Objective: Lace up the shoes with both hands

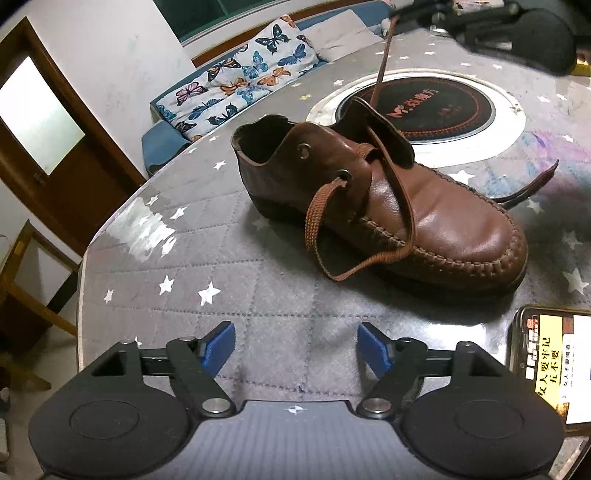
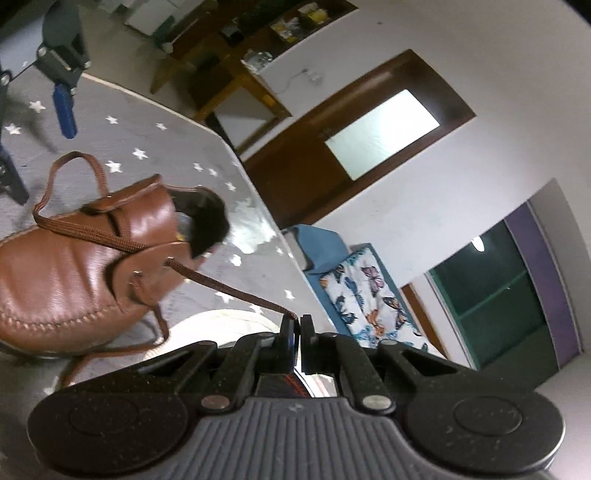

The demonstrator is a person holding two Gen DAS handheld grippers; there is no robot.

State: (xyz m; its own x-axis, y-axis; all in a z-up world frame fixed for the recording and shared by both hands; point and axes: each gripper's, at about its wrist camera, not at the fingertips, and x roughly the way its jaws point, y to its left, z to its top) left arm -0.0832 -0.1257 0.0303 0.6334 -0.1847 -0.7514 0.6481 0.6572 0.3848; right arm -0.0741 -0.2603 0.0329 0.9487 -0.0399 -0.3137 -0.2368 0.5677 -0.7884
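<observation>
Left wrist view: at the far left a wooden door (image 1: 44, 122) is seen, then a butterfly-print cushion (image 1: 236, 81) beyond the edge of the star-patterned table (image 1: 184, 295). Low in the frame the left gripper (image 1: 295, 349) is held with its blue pads (image 1: 218, 347) spread wide and nothing between them, aimed down at the table short of the shoe, presumably so that the slack lace can be approached. Near the middle the brown leather shoe (image 1: 388, 199) is stood on its sole, toe toward the right. A loose loop of the brown lace (image 1: 317, 221) is hung from a side eyelet and draped down over the shoe's side onto the table; a second strand is drawn taut upward toward the right gripper (image 1: 458, 22), blurred at the top edge. Behind the shoe a round induction hob (image 1: 443, 107) is set into the table, and a lit phone (image 1: 554, 365) is laid at the right edge.

Right wrist view: the shoe is seen at the left, and the right gripper's fingers are pressed together on the lace end, pinched at their tips, apparently so that the strand is kept tensioned out of its eyelet.
</observation>
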